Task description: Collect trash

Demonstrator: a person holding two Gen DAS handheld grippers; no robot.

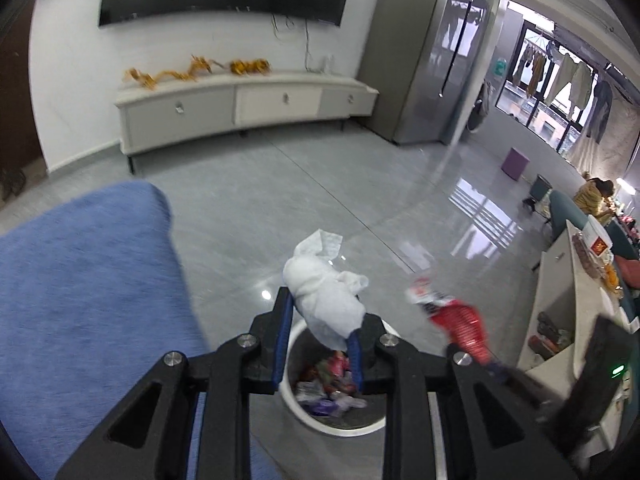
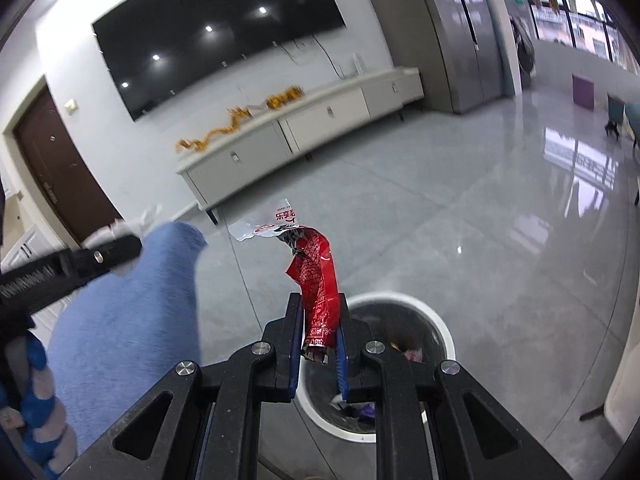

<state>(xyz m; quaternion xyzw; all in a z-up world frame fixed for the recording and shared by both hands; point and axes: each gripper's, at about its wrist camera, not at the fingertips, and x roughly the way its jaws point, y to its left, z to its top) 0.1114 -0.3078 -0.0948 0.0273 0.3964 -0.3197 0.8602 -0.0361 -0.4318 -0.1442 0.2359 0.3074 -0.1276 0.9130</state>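
Note:
My left gripper [image 1: 322, 312] is shut on a crumpled white tissue [image 1: 326, 292] and holds it above a round white-rimmed trash bin [image 1: 296, 404] with wrappers inside. My right gripper [image 2: 318, 316] is shut on a red snack wrapper [image 2: 316, 276] with a silver torn end, above the same bin [image 2: 400, 300]. In the left wrist view the red wrapper [image 1: 460, 320] shows at the right, held by the right gripper. In the right wrist view the left gripper's body [image 2: 68, 264] shows at the left with a bit of the tissue [image 2: 132, 224] beyond it.
A blue fabric seat [image 1: 80, 300] lies left of the bin, also in the right wrist view [image 2: 132, 312]. A white TV cabinet [image 1: 248, 104] stands at the far wall. A cluttered counter [image 1: 572, 280] is at the right. Grey tiled floor [image 1: 320, 184] surrounds the bin.

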